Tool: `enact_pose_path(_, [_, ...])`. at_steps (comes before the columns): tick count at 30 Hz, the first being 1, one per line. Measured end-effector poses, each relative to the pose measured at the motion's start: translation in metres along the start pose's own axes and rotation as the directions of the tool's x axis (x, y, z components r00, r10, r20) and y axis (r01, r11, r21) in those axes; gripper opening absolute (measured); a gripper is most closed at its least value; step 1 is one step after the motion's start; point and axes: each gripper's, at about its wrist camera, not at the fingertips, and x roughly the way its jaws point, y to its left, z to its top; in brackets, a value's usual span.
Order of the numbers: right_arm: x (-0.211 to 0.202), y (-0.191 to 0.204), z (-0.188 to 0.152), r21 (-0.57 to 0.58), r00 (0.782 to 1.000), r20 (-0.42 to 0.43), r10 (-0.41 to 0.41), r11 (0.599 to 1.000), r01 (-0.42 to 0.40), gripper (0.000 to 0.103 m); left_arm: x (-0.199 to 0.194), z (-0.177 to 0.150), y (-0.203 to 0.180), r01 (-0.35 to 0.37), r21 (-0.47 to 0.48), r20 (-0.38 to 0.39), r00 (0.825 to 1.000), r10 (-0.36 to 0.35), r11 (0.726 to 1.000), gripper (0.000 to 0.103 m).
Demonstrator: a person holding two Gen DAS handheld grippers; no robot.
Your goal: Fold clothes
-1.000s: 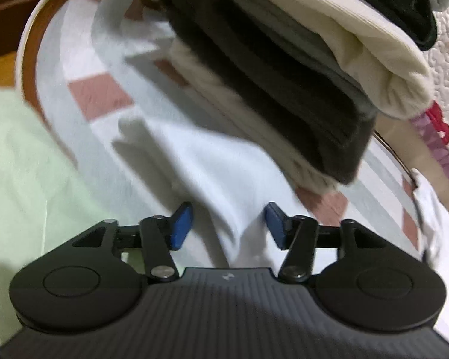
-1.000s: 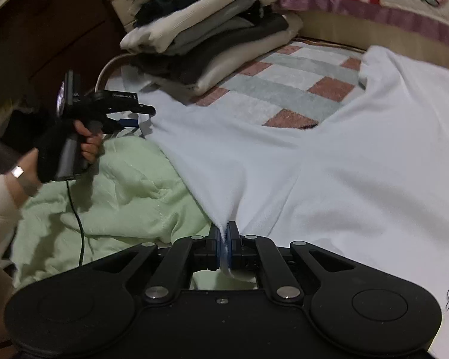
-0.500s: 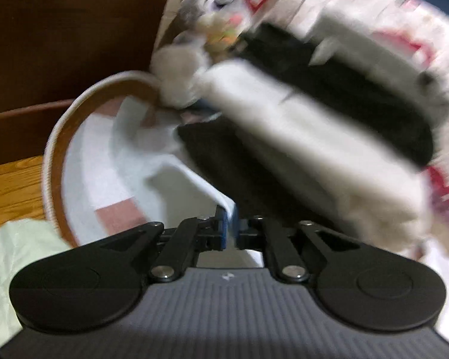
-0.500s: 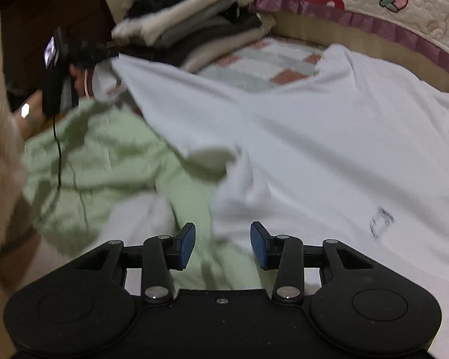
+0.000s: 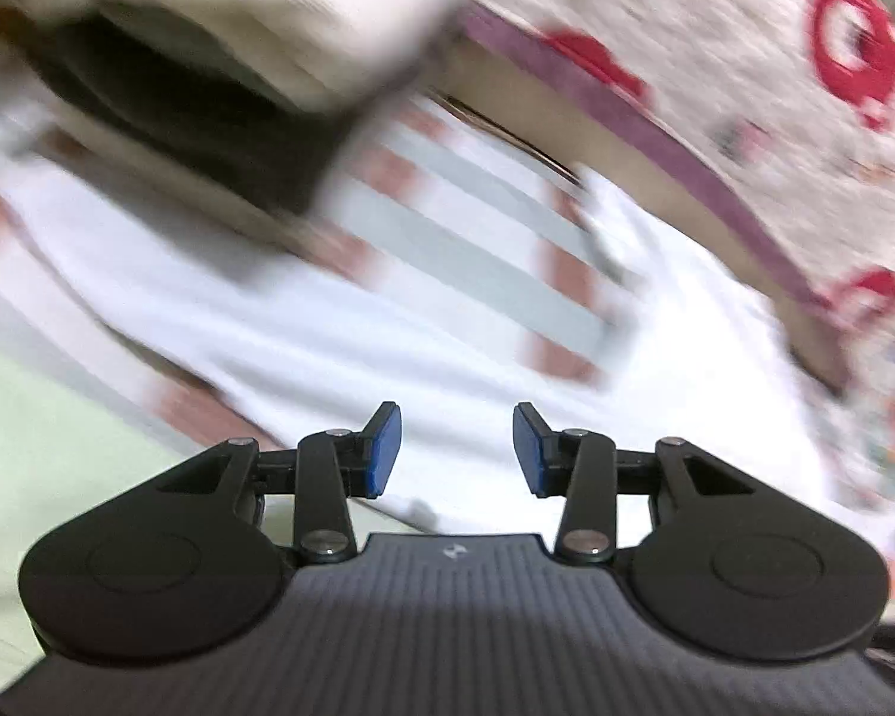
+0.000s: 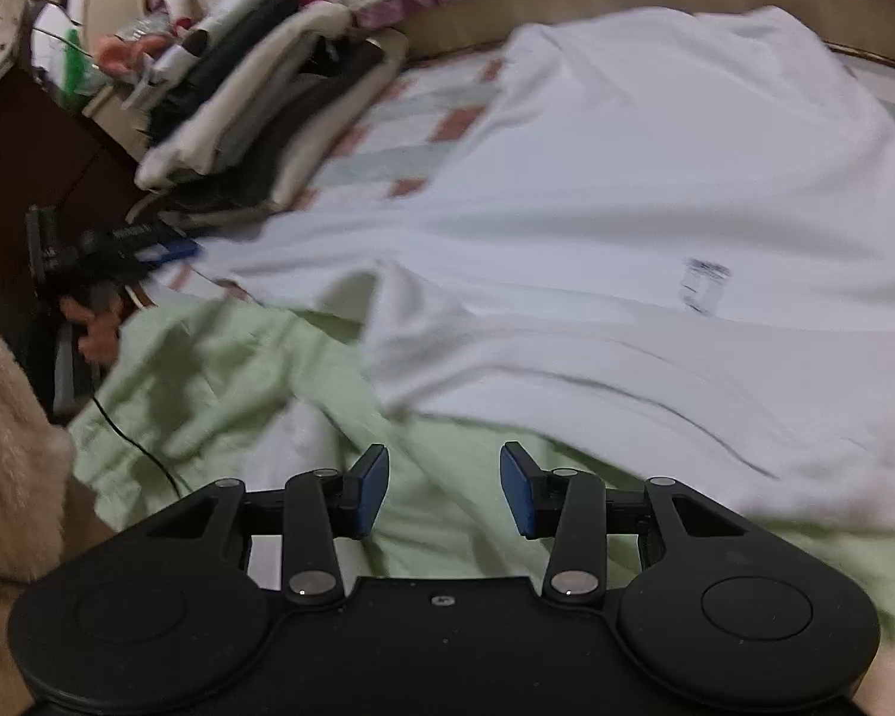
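Observation:
A white T-shirt (image 6: 626,227) lies spread over the bed, its near edge resting on a pale green garment (image 6: 256,394). My right gripper (image 6: 443,489) is open just above the green cloth, short of the shirt's edge, with nothing between its fingers. In the right wrist view my left gripper (image 6: 167,247) sits at the far left, at the shirt's stretched-out corner, held by a hand. The blurred left wrist view shows my left gripper (image 5: 456,447) open over the white shirt (image 5: 459,358), holding nothing.
A stack of folded clothes (image 6: 256,101) stands at the back left on the checked bedspread (image 6: 423,143). A quilted cover with red prints (image 5: 746,59) runs along the far side. A fuzzy beige sleeve (image 6: 6,435) and a thin black cable (image 6: 131,441) are at the left.
The right gripper let go of the shirt a second ago and has drawn back over the green cloth. The left gripper shut on the shirt's corner, pulled it out, and now stands open.

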Motion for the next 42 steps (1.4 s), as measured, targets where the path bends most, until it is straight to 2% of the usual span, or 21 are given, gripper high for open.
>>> enact_pose_path(3, [0.009,0.0,-0.001,0.059,0.999,0.021,0.034,0.998,-0.035,0.053,0.014,-0.024,-0.033,0.075,0.146,-0.066,0.996,-0.066,0.986,0.04])
enact_pose_path(5, [0.015,0.001,-0.003,0.093,0.999,0.05,0.02,0.995,-0.025,0.054,0.022,-0.038,-0.053,0.112,0.255,-0.117,0.99,-0.084,0.96,0.04])
enact_pose_path(8, [0.019,0.006,-0.008,0.119,0.994,0.105,-0.007,0.993,-0.006,0.054,0.025,-0.057,-0.079,0.188,0.426,-0.162,0.978,-0.129,0.885,0.045])
enact_pose_path(11, [0.015,0.015,-0.012,0.04,0.983,0.183,0.004,0.999,-0.012,0.054,0.031,-0.065,-0.101,0.247,0.552,-0.208,0.966,-0.155,0.796,0.048])
enact_pose_path(12, [0.018,0.017,-0.012,0.015,0.981,0.192,-0.002,1.0,-0.001,0.05,0.036,-0.065,-0.105,0.255,0.573,-0.22,0.963,-0.153,0.779,0.049])
enact_pose_path(13, [0.023,0.019,-0.012,-0.008,0.981,0.194,-0.024,1.0,0.026,0.027,0.041,-0.065,-0.11,0.262,0.592,-0.233,0.961,-0.15,0.762,0.05])
enact_pose_path(14, [0.028,0.021,-0.01,-0.035,0.98,0.189,-0.052,0.998,0.06,0.012,0.046,-0.065,-0.115,0.27,0.611,-0.245,0.958,-0.147,0.744,0.051])
enact_pose_path(17, [0.019,0.018,-0.009,-0.048,0.975,0.218,-0.032,0.998,0.043,0.009,0.063,-0.072,-0.136,0.283,0.642,-0.298,0.948,-0.109,0.713,0.054])
enact_pose_path(20, [0.007,0.014,-0.009,-0.051,0.968,0.252,0.003,0.999,0.01,0.009,0.074,-0.079,-0.142,0.239,0.693,-0.272,0.96,-0.061,0.68,0.054])
enact_pose_path(21, [0.003,0.013,-0.009,-0.052,0.965,0.264,0.015,0.999,-0.001,0.009,0.078,-0.079,-0.143,0.205,0.698,-0.237,0.97,-0.049,0.686,0.053])
enact_pose_path(22, [-0.001,0.012,-0.008,-0.053,0.961,0.275,0.026,0.998,-0.012,0.009,0.079,-0.077,-0.142,0.188,0.684,-0.213,0.976,-0.054,0.704,0.043])
enact_pose_path(23, [-0.005,0.011,-0.008,-0.055,0.957,0.286,0.038,0.998,-0.023,0.009,0.08,-0.075,-0.141,0.172,0.671,-0.19,0.98,-0.057,0.721,0.004])
enact_pose_path(25, [-0.014,0.01,-0.008,-0.069,0.955,0.288,0.07,0.996,-0.052,0.009,0.073,-0.071,-0.145,0.098,0.698,-0.124,0.992,-0.015,0.71,0.002])
enact_pose_path(29, [-0.03,0.017,-0.006,-0.133,0.969,0.185,0.165,0.981,-0.142,0.009,0.019,-0.063,-0.143,0.053,0.714,-0.016,0.998,-0.059,0.698,0.002])
enact_pose_path(31, [-0.031,0.015,-0.008,-0.138,0.974,0.104,0.201,0.973,-0.186,0.009,0.014,-0.069,-0.138,0.049,0.728,-0.038,0.999,-0.031,0.684,0.002])
enact_pose_path(33, [-0.02,0.008,-0.011,-0.08,0.972,0.046,0.231,0.971,-0.227,0.009,0.023,-0.081,-0.131,0.036,0.742,-0.072,0.997,0.026,0.67,0.002])
enact_pose_path(35, [-0.007,0.005,-0.014,-0.035,0.975,-0.018,0.222,0.974,-0.222,0.009,0.041,-0.092,-0.125,0.036,0.725,-0.126,0.989,0.081,0.688,0.002])
enact_pose_path(37, [-0.002,0.007,-0.016,-0.014,0.979,-0.071,0.193,0.981,-0.194,0.01,0.047,-0.096,-0.123,0.03,0.721,-0.133,0.987,0.096,0.692,0.002])
enact_pose_path(38, [-0.008,0.004,-0.016,0.004,0.981,-0.068,0.184,0.983,-0.184,0.011,0.047,-0.095,-0.123,0.03,0.723,-0.133,0.986,0.097,0.69,0.002])
enact_pose_path(41, [-0.045,-0.015,-0.014,0.084,0.99,-0.004,0.139,0.987,-0.138,0.015,0.047,-0.085,-0.119,0.062,0.684,-0.177,0.981,0.083,0.727,0.004])
enact_pose_path(42, [-0.06,-0.026,-0.012,0.123,0.996,0.025,0.09,0.988,-0.093,0.024,0.047,-0.083,-0.117,0.074,0.682,-0.188,0.979,0.077,0.728,0.004])
